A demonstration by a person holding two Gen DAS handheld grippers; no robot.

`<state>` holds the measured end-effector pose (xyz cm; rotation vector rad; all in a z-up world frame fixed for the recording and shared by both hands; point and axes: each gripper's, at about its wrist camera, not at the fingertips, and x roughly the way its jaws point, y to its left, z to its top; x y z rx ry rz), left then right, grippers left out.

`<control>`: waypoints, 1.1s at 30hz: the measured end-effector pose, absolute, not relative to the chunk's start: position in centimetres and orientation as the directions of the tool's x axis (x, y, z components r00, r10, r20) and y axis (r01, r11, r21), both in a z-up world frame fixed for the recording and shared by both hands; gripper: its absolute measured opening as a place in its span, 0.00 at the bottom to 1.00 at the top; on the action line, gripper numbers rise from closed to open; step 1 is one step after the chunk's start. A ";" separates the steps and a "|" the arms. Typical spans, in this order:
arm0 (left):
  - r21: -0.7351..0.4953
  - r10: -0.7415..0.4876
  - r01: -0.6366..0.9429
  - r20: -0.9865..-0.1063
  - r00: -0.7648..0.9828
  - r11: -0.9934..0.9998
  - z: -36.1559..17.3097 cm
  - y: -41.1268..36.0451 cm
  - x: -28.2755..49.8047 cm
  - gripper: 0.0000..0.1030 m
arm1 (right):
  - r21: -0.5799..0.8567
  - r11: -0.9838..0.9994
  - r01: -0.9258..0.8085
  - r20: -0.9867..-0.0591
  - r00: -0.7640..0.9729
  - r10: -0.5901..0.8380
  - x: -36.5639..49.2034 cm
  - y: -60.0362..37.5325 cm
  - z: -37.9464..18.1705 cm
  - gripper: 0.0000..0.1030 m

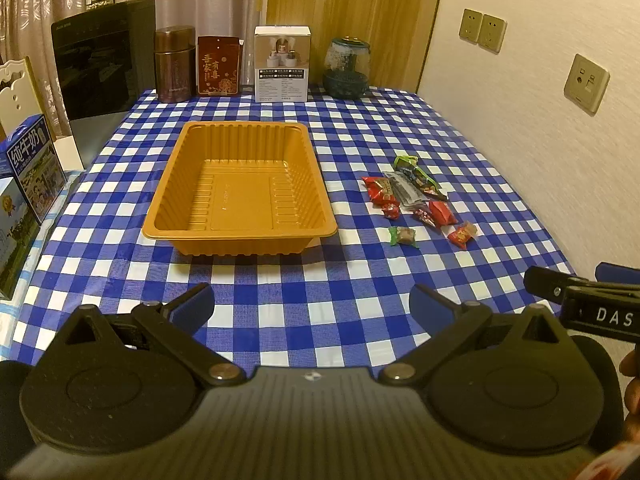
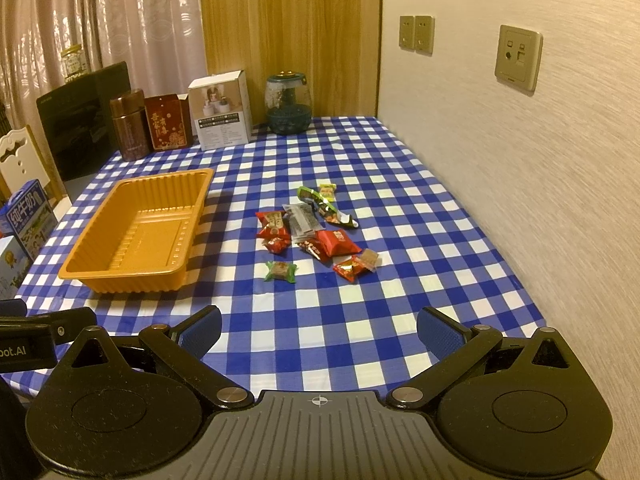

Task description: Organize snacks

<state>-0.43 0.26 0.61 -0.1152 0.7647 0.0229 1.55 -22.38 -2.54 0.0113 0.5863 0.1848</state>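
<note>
On a blue checked tablecloth (image 1: 360, 128), wrapped snacks (image 1: 416, 200) lie at three o'clock from an orange tray (image 1: 240, 188), while the left gripper (image 1: 312, 300) and right gripper (image 2: 320, 328) hover, both spread wide.

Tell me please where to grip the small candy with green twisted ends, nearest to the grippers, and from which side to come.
Grip the green-ended candy across its brown middle block, coming down from above with the right gripper, which is open and nearer. It lies flat on the tablecloth, apart from the other snacks, so the fingers have room on both sides. The thin twisted ends would likely slip.
</note>
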 end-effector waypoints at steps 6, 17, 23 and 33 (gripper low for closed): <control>-0.096 -0.021 -0.063 -0.692 0.722 0.993 0.6 0.2 -0.4 1.00 | 0.064 0.983 -0.169 -0.549 0.817 0.177 1.6 -22.4 -2.6 1.00; -0.123 -0.055 -0.043 -0.694 0.718 0.992 0.1 0.0 0.1 1.00 | 0.076 0.987 -0.144 -0.554 0.816 0.162 2.3 -23.1 -3.0 1.00; -0.166 -0.107 -0.015 -0.703 0.703 0.986 -1.5 -0.4 2.4 1.00 | 0.080 0.992 -0.102 -0.568 0.812 0.130 4.1 -24.4 -4.4 1.00; -0.209 -0.199 0.072 -0.688 0.697 0.975 -4.5 -3.1 7.8 1.00 | 0.082 0.995 -0.061 -0.575 0.812 0.098 8.7 -26.7 -6.6 1.00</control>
